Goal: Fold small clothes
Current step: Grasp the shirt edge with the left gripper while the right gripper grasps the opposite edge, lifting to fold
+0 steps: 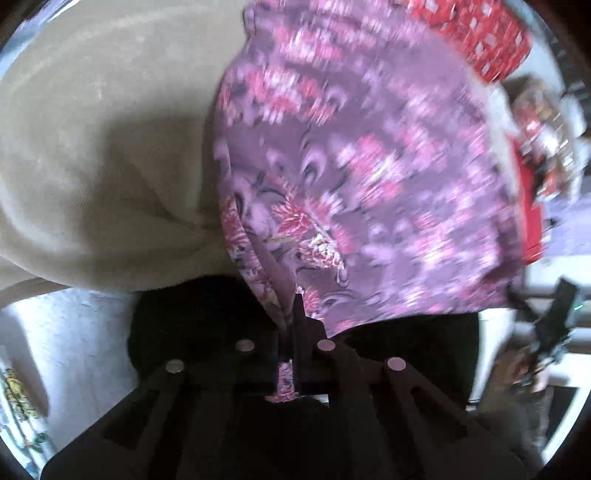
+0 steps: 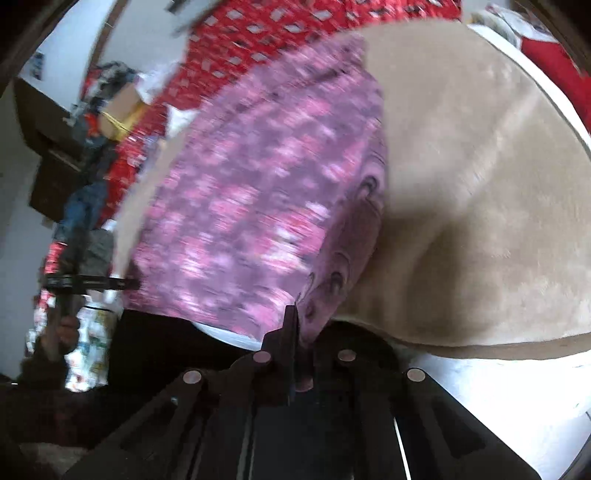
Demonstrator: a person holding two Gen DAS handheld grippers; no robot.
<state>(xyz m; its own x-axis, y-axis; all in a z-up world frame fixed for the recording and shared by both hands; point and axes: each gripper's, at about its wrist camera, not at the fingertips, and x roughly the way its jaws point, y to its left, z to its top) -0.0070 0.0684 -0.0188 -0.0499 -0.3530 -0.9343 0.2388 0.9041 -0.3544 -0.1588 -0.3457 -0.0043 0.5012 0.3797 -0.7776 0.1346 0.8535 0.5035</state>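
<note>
A purple garment with pink floral print (image 1: 362,177) is stretched between both grippers over a beige blanket (image 1: 103,147). My left gripper (image 1: 291,321) is shut on its near left corner; a strip of the cloth sticks out behind the closed jaws. My right gripper (image 2: 295,325) is shut on the near right corner of the same garment (image 2: 251,206), which lies over the beige blanket (image 2: 480,203). The right gripper also shows at the left wrist view's right edge (image 1: 554,317), and the left gripper at the right wrist view's left edge (image 2: 88,282). Both views are motion-blurred.
A red patterned cloth (image 2: 280,33) lies beyond the garment, also in the left wrist view (image 1: 480,33). A cluttered heap with a cardboard box (image 2: 118,107) sits at far left. A white surface (image 2: 498,387) shows under the blanket's near edge.
</note>
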